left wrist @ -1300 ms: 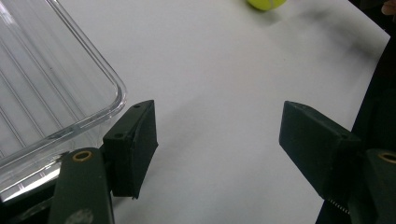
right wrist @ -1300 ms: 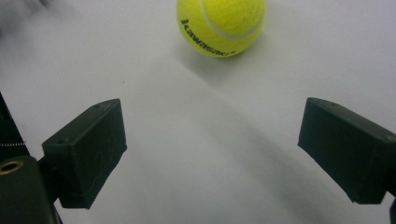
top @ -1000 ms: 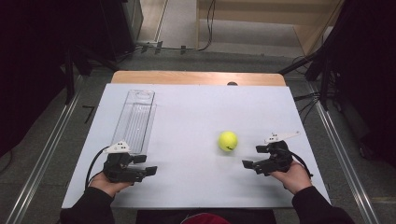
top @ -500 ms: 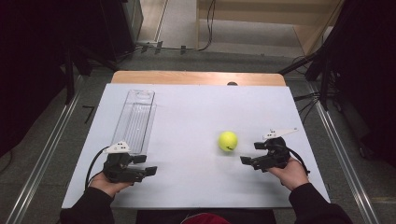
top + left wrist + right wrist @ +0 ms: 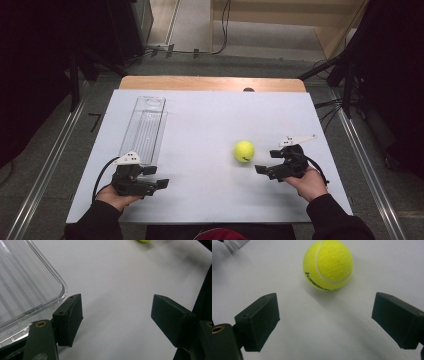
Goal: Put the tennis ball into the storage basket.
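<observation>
Table [image 5: 200, 210] covered with a white sheet, light wooden edge exposed along the far side. Lying directly on the sheet: clear ribbed plastic tray [image 5: 145, 125], long and narrow, at left, running front to back; yellow tennis ball [image 5: 244, 151] right of centre, well apart from the tray. Small dark item [image 5: 248, 90] at the far edge, too small to identify.
</observation>
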### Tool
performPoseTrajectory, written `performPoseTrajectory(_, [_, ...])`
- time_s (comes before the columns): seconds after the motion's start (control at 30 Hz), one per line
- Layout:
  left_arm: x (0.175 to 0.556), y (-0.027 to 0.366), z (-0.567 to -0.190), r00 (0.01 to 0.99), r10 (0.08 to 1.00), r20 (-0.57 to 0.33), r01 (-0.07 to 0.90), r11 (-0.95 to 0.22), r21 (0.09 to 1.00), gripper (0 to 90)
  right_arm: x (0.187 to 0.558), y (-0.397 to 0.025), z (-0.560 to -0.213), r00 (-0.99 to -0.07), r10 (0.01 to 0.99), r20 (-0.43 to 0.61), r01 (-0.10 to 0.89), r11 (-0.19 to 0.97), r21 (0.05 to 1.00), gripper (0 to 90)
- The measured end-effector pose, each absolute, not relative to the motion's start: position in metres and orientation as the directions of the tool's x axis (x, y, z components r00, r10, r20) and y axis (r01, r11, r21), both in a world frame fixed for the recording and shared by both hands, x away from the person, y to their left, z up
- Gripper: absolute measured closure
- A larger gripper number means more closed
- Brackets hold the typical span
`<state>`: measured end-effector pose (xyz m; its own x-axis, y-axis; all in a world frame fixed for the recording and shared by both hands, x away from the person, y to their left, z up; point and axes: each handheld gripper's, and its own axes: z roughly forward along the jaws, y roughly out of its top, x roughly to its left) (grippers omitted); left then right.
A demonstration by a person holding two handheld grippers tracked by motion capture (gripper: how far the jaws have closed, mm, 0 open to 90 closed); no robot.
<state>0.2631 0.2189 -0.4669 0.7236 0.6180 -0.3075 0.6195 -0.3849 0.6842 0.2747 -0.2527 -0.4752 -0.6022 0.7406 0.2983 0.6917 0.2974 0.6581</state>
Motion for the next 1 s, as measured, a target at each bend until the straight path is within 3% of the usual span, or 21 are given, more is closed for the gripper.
performPoseTrajectory(1.0, [0.262, 0.216, -0.468, 0.730, 0.618, -0.293, 0.615, -0.407, 0.675, 26.3, 0.289, -0.235, -0.461, -0.631, 0.731, 0.260, 0.657, 0.326, 0.680, 5.7])
